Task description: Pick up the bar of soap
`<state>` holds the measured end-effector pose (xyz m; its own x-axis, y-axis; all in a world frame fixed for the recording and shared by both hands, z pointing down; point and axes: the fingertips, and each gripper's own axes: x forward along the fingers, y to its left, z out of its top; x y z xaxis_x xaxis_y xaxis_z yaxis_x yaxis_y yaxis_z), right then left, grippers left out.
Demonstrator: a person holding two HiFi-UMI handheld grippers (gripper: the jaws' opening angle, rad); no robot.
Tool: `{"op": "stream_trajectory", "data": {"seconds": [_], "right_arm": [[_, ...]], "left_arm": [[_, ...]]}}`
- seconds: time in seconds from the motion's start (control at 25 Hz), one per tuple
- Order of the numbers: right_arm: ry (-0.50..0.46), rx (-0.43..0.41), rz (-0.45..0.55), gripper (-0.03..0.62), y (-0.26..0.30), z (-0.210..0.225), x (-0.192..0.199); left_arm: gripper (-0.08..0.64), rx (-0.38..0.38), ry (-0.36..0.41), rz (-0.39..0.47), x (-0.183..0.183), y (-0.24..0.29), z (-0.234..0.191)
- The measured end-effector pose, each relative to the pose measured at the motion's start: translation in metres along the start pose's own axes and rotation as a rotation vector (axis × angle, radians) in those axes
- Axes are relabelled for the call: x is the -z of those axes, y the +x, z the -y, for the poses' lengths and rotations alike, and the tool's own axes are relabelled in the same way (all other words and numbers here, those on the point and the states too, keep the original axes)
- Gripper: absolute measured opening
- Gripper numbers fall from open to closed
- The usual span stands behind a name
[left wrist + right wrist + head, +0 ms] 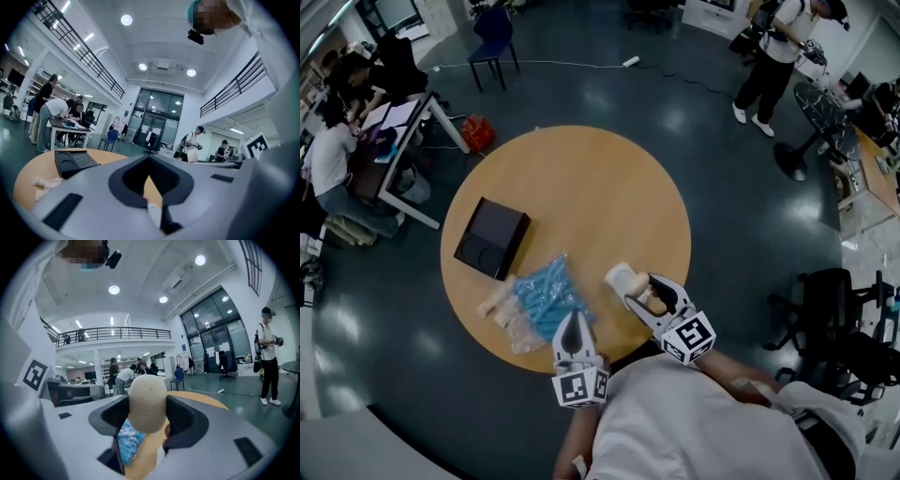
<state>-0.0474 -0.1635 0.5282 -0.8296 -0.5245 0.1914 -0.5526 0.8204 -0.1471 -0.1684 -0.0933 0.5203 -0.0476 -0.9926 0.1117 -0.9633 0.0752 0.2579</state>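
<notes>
The right gripper (636,289) is holding the bar of soap (622,277). Its fingers are closing on the cream bar from both sides, and the right gripper view is showing the soap (147,400) filling the gap between the dark pads, with its rounded end sticking out past the fingertips. The bar is sitting over the near-right part of the round wooden surface (600,178), not far in from the near edge. Whether it is touching the wood or already hanging clear of it, I cannot tell. Gripping across the narrow sides is probably giving the pads a flat, even bite on something likely to be slippery.

The left gripper (572,323) is hovering at the near edge. Its fingers are lying together with nothing between them, as the left gripper view (150,159) is showing. It is seemingly standing aside so the right one is getting free room.

A blue plastic packet (546,295) is lying just beside the soap on its left, with pale wrapped pieces (499,305) beyond it towards the left edge. A black box (492,237) is resting further in on the left side. None of them is touching the bar, so a straight lift looks to be facing no obstruction.
</notes>
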Motion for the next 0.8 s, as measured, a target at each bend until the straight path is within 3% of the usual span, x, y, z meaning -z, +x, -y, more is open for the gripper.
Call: {"op": "stream_trajectory", "data": {"seconds": [0.8], "right_arm": [[-0.022,0.006,-0.016,0.258,-0.008,-0.001,0.008]], "left_arm": [[0.006,0.024,0.004,-0.008,0.007,-0.005,0.009]]}}
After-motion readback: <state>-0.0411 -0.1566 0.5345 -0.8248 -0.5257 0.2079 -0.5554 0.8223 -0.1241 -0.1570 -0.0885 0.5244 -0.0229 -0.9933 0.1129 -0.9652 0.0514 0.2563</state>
